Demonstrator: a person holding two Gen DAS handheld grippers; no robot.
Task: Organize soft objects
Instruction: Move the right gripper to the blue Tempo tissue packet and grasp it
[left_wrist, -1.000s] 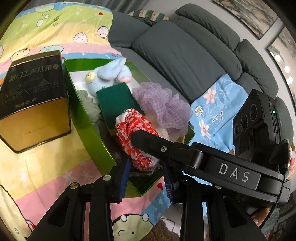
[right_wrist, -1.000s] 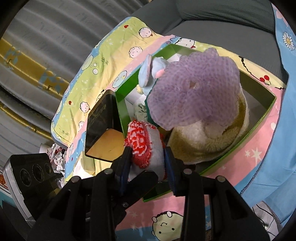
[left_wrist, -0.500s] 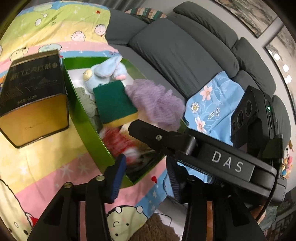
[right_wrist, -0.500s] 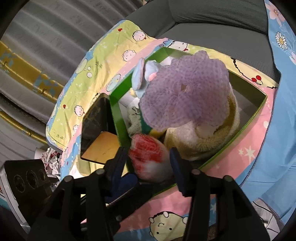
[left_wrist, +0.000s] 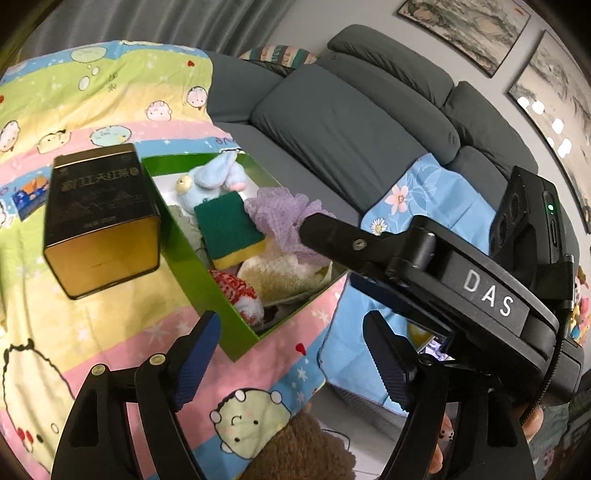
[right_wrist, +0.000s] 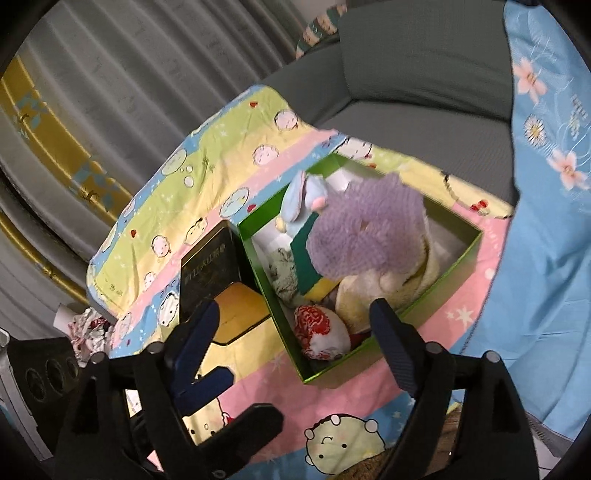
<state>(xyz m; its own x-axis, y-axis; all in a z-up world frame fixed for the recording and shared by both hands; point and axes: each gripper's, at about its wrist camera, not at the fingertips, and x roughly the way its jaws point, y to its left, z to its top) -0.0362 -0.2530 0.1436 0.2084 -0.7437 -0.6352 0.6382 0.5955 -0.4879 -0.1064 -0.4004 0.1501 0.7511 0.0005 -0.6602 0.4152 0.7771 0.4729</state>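
Both tools were opening with nothing between their jaws: the left tool (left_wrist: 291, 354) and right tool (right_wrist: 295, 343) hung just below the green box (right_wrist: 458, 258). The red-and-white cloth (right_wrist: 321, 332) lay in the box's near corner, lower centre of frame, apparently just released. The next move likely called for finding another loose soft item.

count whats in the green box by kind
plush toy: 1
sponge: 1
purple bath pouf: 1
red and white cloth bundle: 1
cream fluffy cloth: 1
grey-green cloth: 1
total: 6 in the green box
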